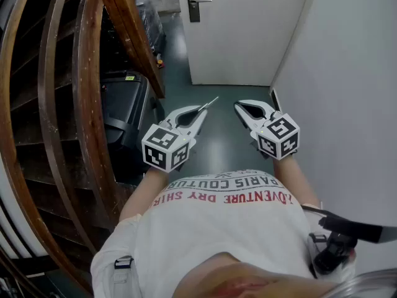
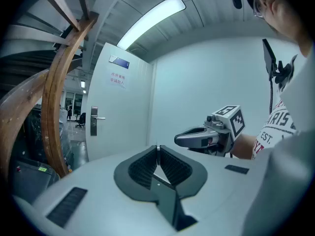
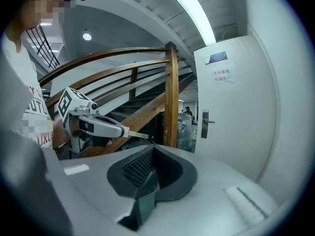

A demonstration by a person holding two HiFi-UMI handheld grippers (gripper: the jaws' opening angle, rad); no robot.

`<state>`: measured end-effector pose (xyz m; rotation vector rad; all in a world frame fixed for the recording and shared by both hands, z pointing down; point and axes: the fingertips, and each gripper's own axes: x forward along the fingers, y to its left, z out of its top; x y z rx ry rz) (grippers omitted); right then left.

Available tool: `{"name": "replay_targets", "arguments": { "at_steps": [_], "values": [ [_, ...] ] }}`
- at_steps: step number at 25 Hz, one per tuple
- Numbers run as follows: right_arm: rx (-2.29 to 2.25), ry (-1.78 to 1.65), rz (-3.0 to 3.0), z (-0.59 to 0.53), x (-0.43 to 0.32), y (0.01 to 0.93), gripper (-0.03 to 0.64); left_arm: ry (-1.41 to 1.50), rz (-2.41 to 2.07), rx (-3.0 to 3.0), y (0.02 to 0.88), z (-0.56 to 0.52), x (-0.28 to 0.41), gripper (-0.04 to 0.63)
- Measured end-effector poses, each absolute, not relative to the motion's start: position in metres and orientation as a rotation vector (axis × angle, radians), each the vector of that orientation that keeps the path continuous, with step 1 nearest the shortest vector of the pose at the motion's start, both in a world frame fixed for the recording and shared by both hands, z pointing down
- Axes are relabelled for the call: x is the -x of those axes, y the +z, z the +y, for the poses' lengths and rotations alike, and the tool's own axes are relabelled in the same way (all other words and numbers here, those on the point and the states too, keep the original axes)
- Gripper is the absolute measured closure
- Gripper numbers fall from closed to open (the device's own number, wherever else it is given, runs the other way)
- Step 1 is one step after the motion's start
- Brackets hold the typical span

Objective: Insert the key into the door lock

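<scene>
A white door (image 1: 248, 30) stands ahead, with a metal lock plate and lever handle (image 1: 193, 2) at its left edge; the plate also shows in the left gripper view (image 2: 94, 121) and the right gripper view (image 3: 204, 122). My left gripper (image 1: 201, 112) is shut on a silver key (image 1: 211, 103) whose blade sticks out forward toward the door. From the right gripper view the key (image 3: 137, 134) juts from the left gripper's tips. My right gripper (image 1: 239, 107) hovers beside it, shut and empty. Both are well short of the door.
A curved wooden stair rail (image 1: 80, 104) and a black case (image 1: 127, 104) fill the left side. A white wall (image 1: 347, 73) runs close along the right. Dark green floor (image 1: 217, 144) leads to the door.
</scene>
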<state>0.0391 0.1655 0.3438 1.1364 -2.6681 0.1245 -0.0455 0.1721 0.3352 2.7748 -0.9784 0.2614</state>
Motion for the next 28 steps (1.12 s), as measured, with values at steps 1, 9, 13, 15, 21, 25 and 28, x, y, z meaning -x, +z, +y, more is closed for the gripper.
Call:
{"name": "replay_targets", "arguments": {
  "at_steps": [1, 9, 13, 15, 21, 25, 28],
  "values": [
    [-1.136, 0.122, -2.668, 0.165, -0.039, 0.344, 0.615, 0.262, -0.979, -2.776, 0.335, 0.172, 0.045, 0.572],
    [-1.132, 0.121, -2.674, 0.165, -0.041, 0.345, 0.615, 0.260, -0.977, -2.774, 0.336, 0.171, 0.044, 0.572],
    [-1.126, 0.138, -2.685, 0.164, -0.040, 0.348, 0.615, 0.254, -0.973, -2.767, 0.338, 0.170, 0.044, 0.572],
    [-1.126, 0.156, -2.695, 0.164, -0.040, 0.349, 0.615, 0.254, -0.971, -2.764, 0.339, 0.170, 0.044, 0.572],
    [-1.125, 0.192, -2.709, 0.164, -0.044, 0.355, 0.615, 0.258, -0.954, -2.760, 0.345, 0.169, 0.039, 0.572],
    [-1.117, 0.206, -2.698, 0.161, -0.048, 0.367, 0.615, 0.251, -0.953, -2.743, 0.355, 0.165, 0.037, 0.572],
    [-1.113, 0.221, -2.692, 0.162, -0.047, 0.374, 0.615, 0.247, -0.947, -2.729, 0.360, 0.164, 0.039, 0.572]
  ]
}}
